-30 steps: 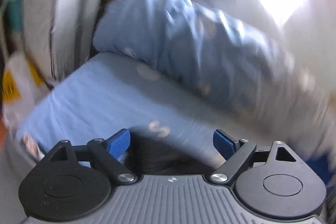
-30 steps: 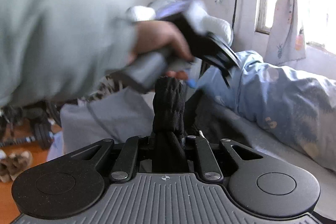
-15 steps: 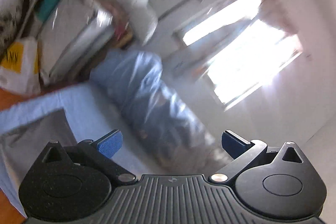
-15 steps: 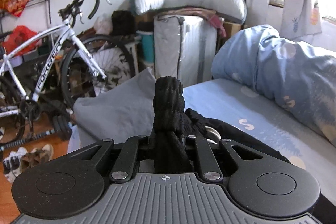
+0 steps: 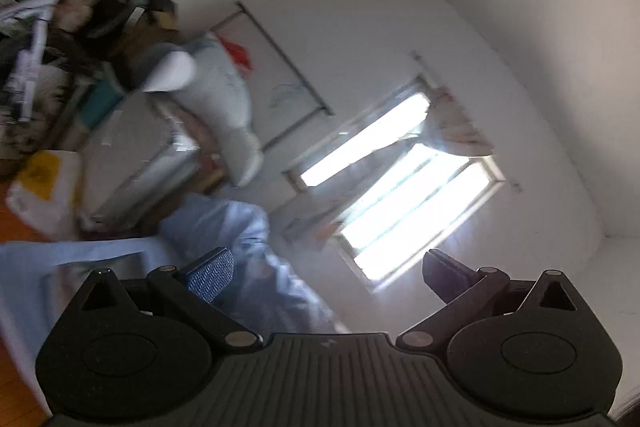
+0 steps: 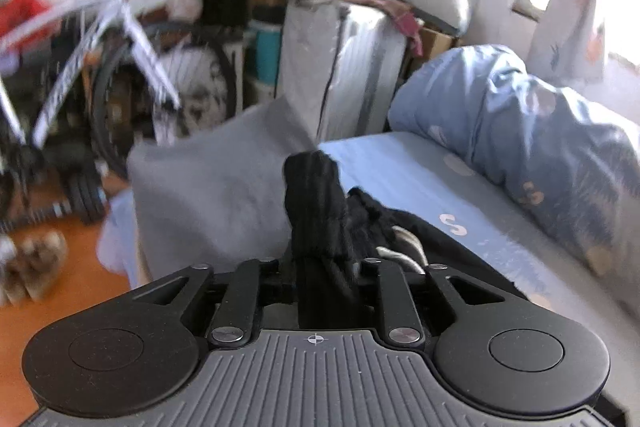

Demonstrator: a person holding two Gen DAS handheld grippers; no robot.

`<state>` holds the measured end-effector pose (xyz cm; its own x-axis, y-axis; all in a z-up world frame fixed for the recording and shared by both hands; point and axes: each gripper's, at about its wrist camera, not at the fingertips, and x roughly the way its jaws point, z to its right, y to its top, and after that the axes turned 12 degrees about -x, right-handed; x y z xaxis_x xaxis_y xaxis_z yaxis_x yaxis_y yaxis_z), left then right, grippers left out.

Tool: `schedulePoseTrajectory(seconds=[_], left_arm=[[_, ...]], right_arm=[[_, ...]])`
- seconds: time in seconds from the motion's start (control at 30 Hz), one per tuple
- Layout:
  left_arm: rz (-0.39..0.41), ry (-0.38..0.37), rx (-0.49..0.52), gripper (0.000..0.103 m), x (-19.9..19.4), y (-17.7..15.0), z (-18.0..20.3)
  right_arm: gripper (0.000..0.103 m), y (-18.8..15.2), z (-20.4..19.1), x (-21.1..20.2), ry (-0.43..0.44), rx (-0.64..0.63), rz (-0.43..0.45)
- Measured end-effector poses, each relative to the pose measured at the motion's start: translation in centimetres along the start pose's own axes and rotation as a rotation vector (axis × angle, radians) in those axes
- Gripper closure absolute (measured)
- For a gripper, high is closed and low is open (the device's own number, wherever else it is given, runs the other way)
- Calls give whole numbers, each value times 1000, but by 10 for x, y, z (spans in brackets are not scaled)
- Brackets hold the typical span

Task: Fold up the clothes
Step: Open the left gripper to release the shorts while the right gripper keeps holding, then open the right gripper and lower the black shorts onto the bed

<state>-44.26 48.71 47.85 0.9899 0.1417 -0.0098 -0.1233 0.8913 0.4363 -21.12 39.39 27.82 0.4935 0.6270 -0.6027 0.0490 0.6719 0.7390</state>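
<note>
Right tongs [image 6: 316, 267] clamp black garment [image 6: 316, 195], hiding their tips; left tongs [image 5: 326, 269] gape empty.

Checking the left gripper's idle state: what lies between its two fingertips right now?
Nothing. In the left wrist view the left gripper is open, with only the distant window and wall behind.

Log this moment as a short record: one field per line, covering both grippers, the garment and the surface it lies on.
left gripper: open, nothing between its fingers, aimed up at the window and wall
right gripper: shut on black garment
garment state: bunched in the jaws, the rest trailing down onto the bed
surface: bed with light blue sheet
nearby on bed: grey cloth left of the garment, blue duvet bundled on the right
background: bicycle, blurred
</note>
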Motion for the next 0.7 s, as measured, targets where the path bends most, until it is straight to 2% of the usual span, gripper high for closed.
schedulePoseTrajectory(seconds=[0.13, 0.27, 0.33, 0.43, 0.57, 0.7], left_arm=[[50, 80, 3, 0, -24, -12, -23], [53, 87, -90, 0, -34, -21, -54], [34, 103, -82, 0, -31, -30, -64], [17, 121, -16, 0, -27, -51, -73], [21, 108, 55, 0, -22, -77, -86], [-37, 90, -7, 0, 4, -88, -105]], right_arm=[[67, -1, -49, 3, 4, -108, -27], [56, -9, -65, -52, 83, -88, 84], [49, -14, -67, -82, 118, -65, 145], [41, -38, -50, -145, 159, -10, 270], [27, -89, -31, -222, 99, 27, 389], [24, -151, -13, -278, -18, 149, 395]])
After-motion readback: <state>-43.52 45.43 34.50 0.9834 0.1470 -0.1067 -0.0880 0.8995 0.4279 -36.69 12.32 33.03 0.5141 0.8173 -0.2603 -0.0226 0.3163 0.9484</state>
